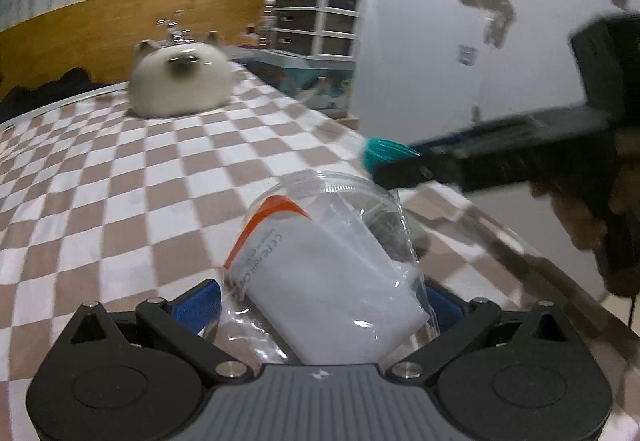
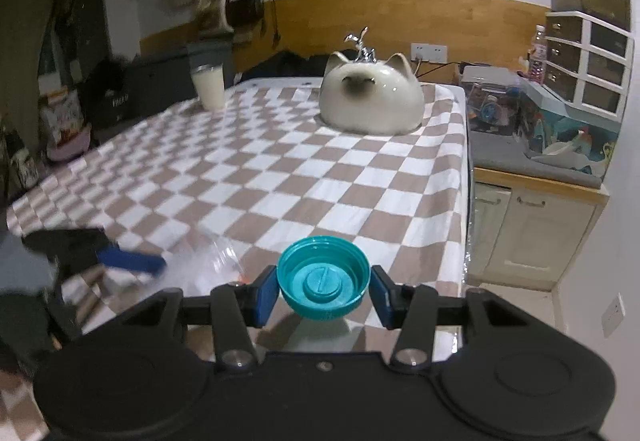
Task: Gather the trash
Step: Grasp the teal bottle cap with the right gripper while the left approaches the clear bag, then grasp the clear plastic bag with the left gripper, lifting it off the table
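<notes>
My left gripper [image 1: 322, 301] is shut on a clear plastic container [image 1: 328, 201] that lies tilted between its blue pads, open rim facing away. A white packet [image 1: 320, 281] with an orange stripe is stuffed inside, wrapped in crinkled film. My right gripper [image 2: 323, 295] is shut on a teal screw cap [image 2: 323, 277], hollow side facing the camera, one blue pad against each side of it. In the left wrist view the right gripper [image 1: 384, 161] reaches in from the right, a hand behind it, and holds the teal cap [image 1: 380, 153] just beyond the container's rim. The right wrist view shows the left gripper [image 2: 132, 261] low at the left.
A checkered cloth [image 2: 320, 177] covers the table. A cat-shaped ceramic piece [image 2: 370, 97] sits at the far end and a cup of pale drink [image 2: 208, 87] at the far left. A low cabinet [image 2: 532, 233] and drawer unit [image 2: 588, 61] stand past the right edge.
</notes>
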